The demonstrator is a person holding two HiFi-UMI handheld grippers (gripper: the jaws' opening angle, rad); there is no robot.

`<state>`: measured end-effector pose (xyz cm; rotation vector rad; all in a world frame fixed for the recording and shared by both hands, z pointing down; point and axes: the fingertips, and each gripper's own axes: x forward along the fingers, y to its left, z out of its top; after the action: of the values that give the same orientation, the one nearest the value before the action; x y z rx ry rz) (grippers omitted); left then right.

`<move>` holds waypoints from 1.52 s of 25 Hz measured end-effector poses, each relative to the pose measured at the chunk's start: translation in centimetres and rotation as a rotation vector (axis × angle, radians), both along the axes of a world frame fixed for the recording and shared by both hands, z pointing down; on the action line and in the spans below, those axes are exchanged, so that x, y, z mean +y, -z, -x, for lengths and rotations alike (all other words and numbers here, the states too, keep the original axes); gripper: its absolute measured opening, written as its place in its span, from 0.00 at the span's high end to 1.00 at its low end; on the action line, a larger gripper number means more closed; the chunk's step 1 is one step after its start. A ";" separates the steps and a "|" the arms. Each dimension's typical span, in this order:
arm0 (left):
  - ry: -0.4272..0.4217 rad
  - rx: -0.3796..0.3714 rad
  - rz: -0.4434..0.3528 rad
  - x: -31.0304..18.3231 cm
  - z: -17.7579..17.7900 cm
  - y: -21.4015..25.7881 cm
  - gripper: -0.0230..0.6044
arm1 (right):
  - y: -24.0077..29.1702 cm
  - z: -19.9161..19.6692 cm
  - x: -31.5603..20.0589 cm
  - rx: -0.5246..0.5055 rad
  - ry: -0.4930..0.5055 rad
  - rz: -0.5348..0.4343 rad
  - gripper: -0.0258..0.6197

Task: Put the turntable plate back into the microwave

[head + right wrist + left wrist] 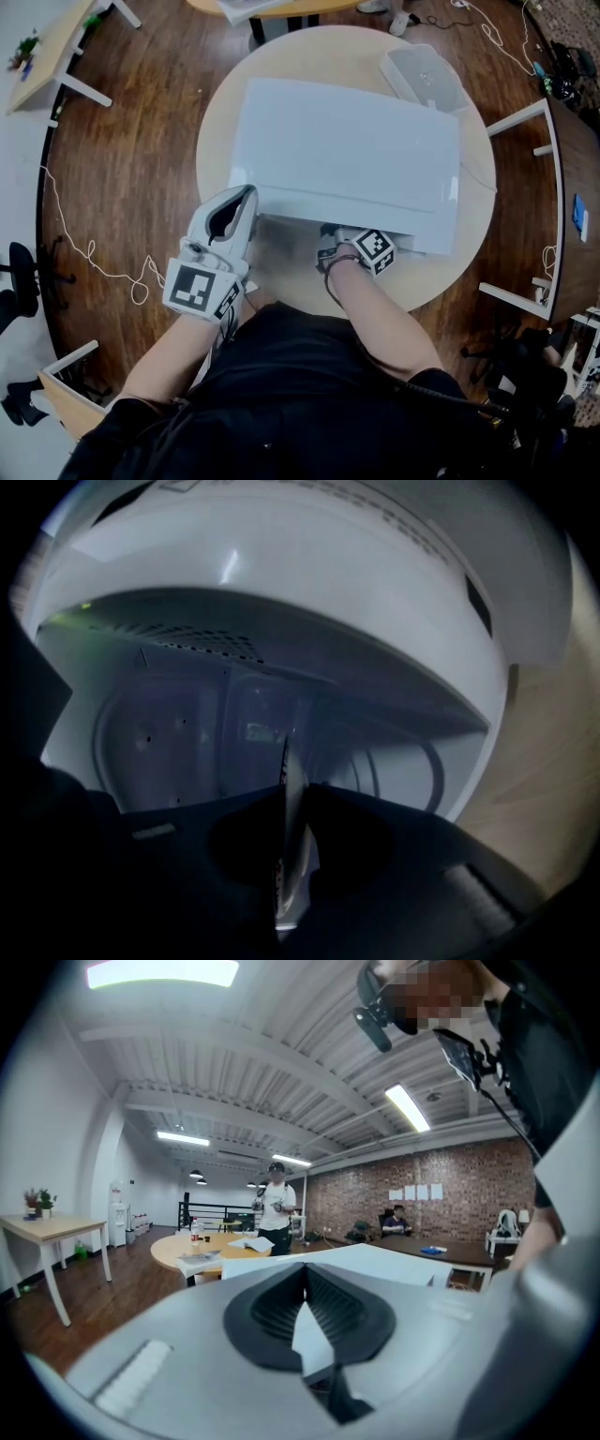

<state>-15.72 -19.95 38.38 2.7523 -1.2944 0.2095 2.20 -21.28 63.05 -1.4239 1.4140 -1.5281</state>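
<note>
right gripper (pixel 285 794): jaws clamped on the turntable plate (pixel 291 850), seen edge-on.
turntable plate: held at the microwave's (pixel 347 155) open front.
left gripper (pixel 305 1269): jaws together, empty, beside the microwave's front left corner.
microwave: mid-table (pixel 225 122).

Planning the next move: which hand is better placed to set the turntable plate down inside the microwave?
Right, probably: the right tongs clamp the turntable plate at the microwave cavity, while the left tongs sit outside, holding nothing.
</note>
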 end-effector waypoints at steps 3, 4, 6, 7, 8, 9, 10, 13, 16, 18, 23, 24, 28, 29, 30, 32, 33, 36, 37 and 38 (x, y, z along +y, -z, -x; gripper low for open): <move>0.004 -0.004 0.002 0.0 0.0 0.0 0.96 | -0.2 0.1 -0.2 -0.008 -0.005 0.008 0.91; 0.006 -0.004 0.004 0.0 0.1 0.0 0.96 | -0.4 0.1 -0.3 -0.009 -0.008 0.010 0.91; 0.013 -0.006 0.008 0.0 0.4 0.0 0.96 | -0.5 0.1 -0.3 -0.007 -0.012 0.006 0.91; 0.016 -0.008 0.009 0.0 0.6 0.0 0.96 | -0.5 0.2 -0.4 -0.006 -0.013 0.004 0.91; 0.018 -0.010 0.009 0.0 0.6 0.0 0.96 | -0.4 0.2 -0.6 -0.006 -0.014 0.002 0.91; 0.019 -0.012 0.009 0.0 0.6 0.0 0.96 | -0.4 0.1 -0.8 -0.006 -0.017 0.002 0.91; 0.020 -0.014 0.008 0.0 0.6 0.0 0.96 | -0.5 0.1 -0.9 -0.007 -0.021 0.003 0.91; 0.018 -0.022 0.011 -0.1 0.6 -0.1 0.96 | -0.8 0.0 -1.4 -0.008 -0.032 0.008 0.91; 0.017 -0.027 0.014 -0.1 0.8 -0.2 0.96 | -0.8 0.1 -1.6 -0.006 -0.042 0.008 0.91; 0.015 -0.029 0.010 -0.2 0.8 -0.1 0.96 | -0.7 0.0 -1.8 -0.006 -0.049 0.007 0.91; 0.011 -0.036 0.012 -0.2 0.7 -0.2 0.96 | -1.3 -0.2 -2.0 -0.009 -0.070 0.022 0.91; 0.006 -0.036 0.013 -0.1 0.6 -0.2 0.96 | -1.4 -0.2 -2.0 -0.009 -0.073 0.026 0.91; -0.021 -0.044 0.008 0.3 0.1 -0.2 0.96 | -1.7 -0.1 -2.2 0.001 -0.075 0.031 0.91; -0.020 -0.045 0.007 0.3 0.1 -0.2 0.96 | -1.7 -0.1 -2.3 0.002 -0.076 0.033 0.91; -0.017 -0.048 0.009 0.3 0.1 -0.2 0.96 | -1.8 0.0 -2.4 0.003 -0.077 0.037 0.91; -0.009 -0.053 0.016 0.2 0.3 -0.2 0.96 | -1.9 0.0 -2.5 0.007 -0.081 0.050 0.91; -0.007 -0.052 0.019 0.2 0.4 -0.2 0.96 | -2.0 0.0 -2.6 0.011 -0.082 0.058 0.91; -0.017 -0.051 0.016 0.2 0.1 -0.1 0.96 | -2.2 0.1 -2.7 0.021 -0.085 0.099 0.91; -0.022 -0.051 0.012 0.3 0.1 -0.1 0.96 | -2.2 0.2 -2.7 0.021 -0.086 0.112 0.91; -0.024 -0.052 0.010 0.4 0.0 -0.1 0.96 | -2.3 0.2 -2.7 0.021 -0.089 0.123 0.91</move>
<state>-15.77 -19.60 38.49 2.7728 -1.2687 0.2900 1.98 -23.98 65.37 -1.5588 1.2703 -1.5706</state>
